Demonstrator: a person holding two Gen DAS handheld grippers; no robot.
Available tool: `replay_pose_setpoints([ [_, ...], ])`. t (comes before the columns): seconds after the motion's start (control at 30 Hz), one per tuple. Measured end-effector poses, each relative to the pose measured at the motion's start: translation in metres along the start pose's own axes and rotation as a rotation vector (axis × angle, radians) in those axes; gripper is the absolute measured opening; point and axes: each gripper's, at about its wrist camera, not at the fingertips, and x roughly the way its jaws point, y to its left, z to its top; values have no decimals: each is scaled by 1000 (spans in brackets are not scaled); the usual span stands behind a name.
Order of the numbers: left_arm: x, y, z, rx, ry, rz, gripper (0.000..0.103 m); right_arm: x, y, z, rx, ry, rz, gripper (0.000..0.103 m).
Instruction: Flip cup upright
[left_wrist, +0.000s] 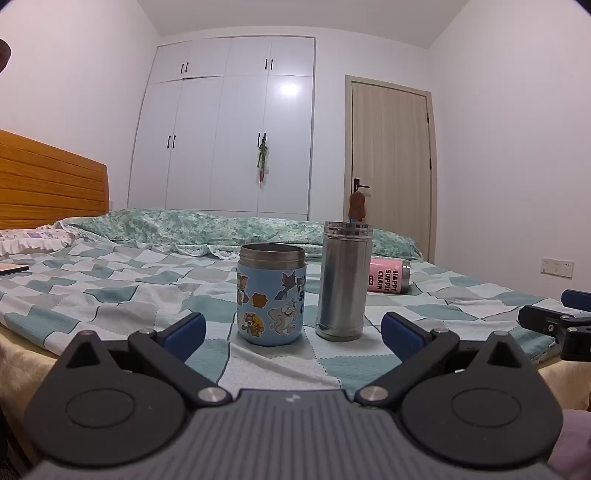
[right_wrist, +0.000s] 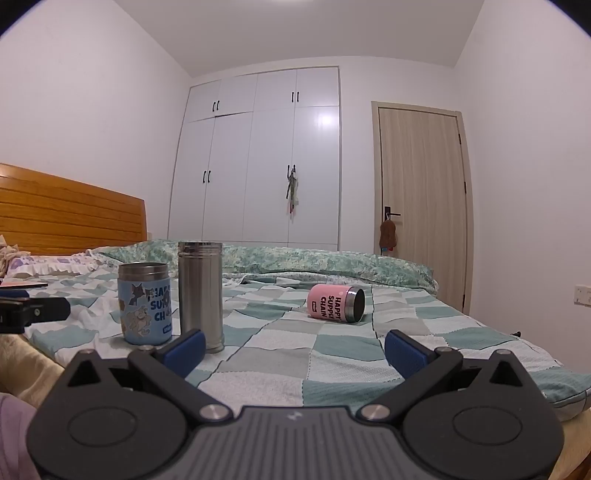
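Pink cup (right_wrist: 335, 304): lying on its side on the bed (right_wrist: 332, 354), mouth showing dark in the right view; the left view is hiding that mouth; reading "HAPPY SUPPLY CHAIN".
Blue cup (left_wrist: 271, 294): standing upright, cartoon stickers, inside unseen.
Steel flask (left_wrist: 344, 279): standing just beside it.
Left hand-held gripper (left_wrist: 293, 331): gaping wide, holding nothing.
Right hand-held gripper (right_wrist: 294, 349): gaping wide, holding nothing.

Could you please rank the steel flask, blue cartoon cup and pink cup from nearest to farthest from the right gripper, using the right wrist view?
From the right gripper:
1. Steel flask, upright, just beyond its left finger.
2. Blue cartoon cup, upright, farther left.
3. Pink cup, on its side, farthest back.
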Motion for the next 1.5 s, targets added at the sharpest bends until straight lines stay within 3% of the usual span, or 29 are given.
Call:
replay_pose_setpoints([
  [1.5,2,-1,2,3,0,1,103,0,0,-1,-2,-1,0,103],
])
